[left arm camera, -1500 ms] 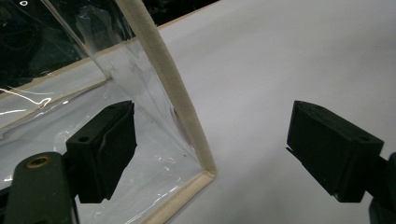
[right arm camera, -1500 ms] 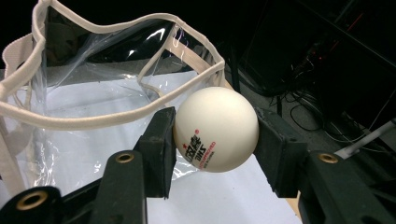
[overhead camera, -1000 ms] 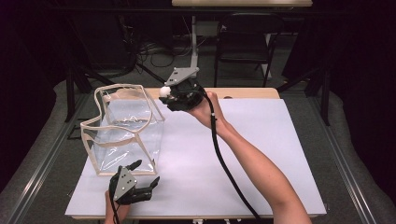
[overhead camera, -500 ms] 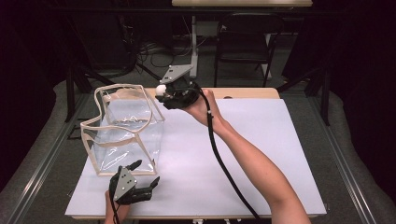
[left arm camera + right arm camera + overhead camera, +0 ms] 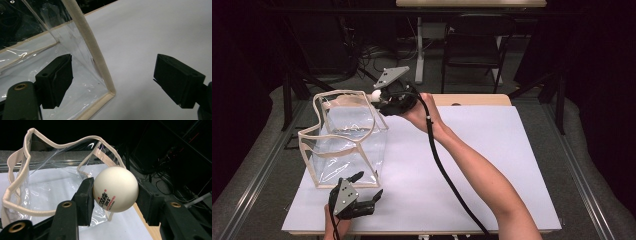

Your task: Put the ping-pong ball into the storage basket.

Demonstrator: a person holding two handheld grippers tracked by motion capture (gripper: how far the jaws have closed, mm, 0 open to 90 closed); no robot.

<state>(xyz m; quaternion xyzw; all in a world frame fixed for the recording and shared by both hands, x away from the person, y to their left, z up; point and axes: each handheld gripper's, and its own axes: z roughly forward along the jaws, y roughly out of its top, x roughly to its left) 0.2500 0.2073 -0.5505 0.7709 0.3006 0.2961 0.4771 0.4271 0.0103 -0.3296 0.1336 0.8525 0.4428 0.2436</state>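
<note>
Ball (image 5: 115, 189): white, smooth, matte, a small red-and-black printed mark on its lower left face. My right hand-held gripper (image 5: 379, 98) clamps it between both black pads, held up over the far rim of the clear bag (image 5: 343, 142). Bag stands open-mouthed near the desk's (image 5: 492, 150) far left corner, cream piping along its wavy edges. My left hand-held gripper (image 5: 364, 187), jaws spread wide and empty, sits at the bag's near corner by the desk's near edge.
</note>
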